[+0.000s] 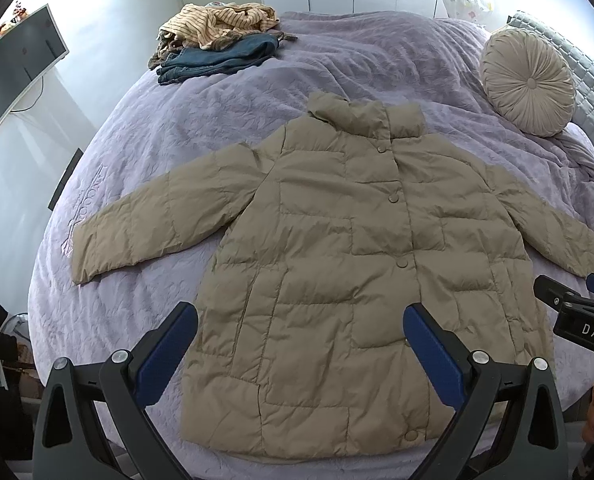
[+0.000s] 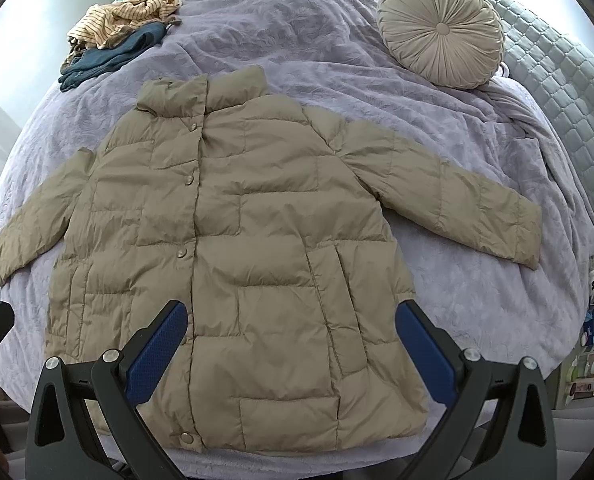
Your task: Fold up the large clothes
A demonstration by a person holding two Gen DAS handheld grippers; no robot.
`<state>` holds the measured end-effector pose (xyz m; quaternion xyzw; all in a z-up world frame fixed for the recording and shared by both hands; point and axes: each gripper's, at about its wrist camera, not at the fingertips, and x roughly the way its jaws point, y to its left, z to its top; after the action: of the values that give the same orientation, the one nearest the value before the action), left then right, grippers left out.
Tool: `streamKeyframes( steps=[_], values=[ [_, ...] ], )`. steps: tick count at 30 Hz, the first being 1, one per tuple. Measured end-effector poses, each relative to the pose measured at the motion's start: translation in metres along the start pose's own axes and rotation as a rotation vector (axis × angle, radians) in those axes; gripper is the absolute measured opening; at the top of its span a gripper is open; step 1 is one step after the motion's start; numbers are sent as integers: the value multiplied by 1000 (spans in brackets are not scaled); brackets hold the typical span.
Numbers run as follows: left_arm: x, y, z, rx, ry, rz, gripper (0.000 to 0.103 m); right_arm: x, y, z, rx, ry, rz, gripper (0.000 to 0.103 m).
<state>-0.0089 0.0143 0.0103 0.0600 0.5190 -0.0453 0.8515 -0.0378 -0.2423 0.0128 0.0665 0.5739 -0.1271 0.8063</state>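
- The left gripper (image 1: 301, 322) hangs above the lower half of the jacket with its two blue-padded fingers (image 1: 165, 354) spread wide apart, holding nothing.
- The right gripper (image 2: 291, 318) hangs the same way over the jacket's lower right side, fingers (image 2: 427, 350) spread wide and empty. Its tip also shows at the right edge of the left wrist view.
- Neither gripper appears to touch the cloth.
- Just beyond the fingers lies the tan puffer jacket (image 1: 345, 264), spread flat and face up on the bed, snapped shut down the front, collar pointing away and hem nearest the cameras.
- Both sleeves (image 2: 453, 196) stretch out to the sides, angled down toward the hem, and lie flat on the cover.
- Under the jacket is a lilac bedspread (image 1: 145, 132), rumpled toward the far side.
- At the far left corner sits a pile of other clothes (image 1: 221, 40): striped cloth on top of dark blue denim, loosely heaped.
- A round pleated cushion (image 2: 441, 28) rests at the far right, well apart from the jacket.
- By the look of it, folding has not yet begun: the jacket is only laid out. The sleeves, sides and length all remain to be folded.
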Motion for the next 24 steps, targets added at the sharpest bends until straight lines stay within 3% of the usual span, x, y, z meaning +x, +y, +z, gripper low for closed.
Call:
streamKeyframes(
  steps=[24],
  values=[
    [8,4,-4,-5,19,-9,103,5,2,-1,-4,28,-9,103]
  ],
)
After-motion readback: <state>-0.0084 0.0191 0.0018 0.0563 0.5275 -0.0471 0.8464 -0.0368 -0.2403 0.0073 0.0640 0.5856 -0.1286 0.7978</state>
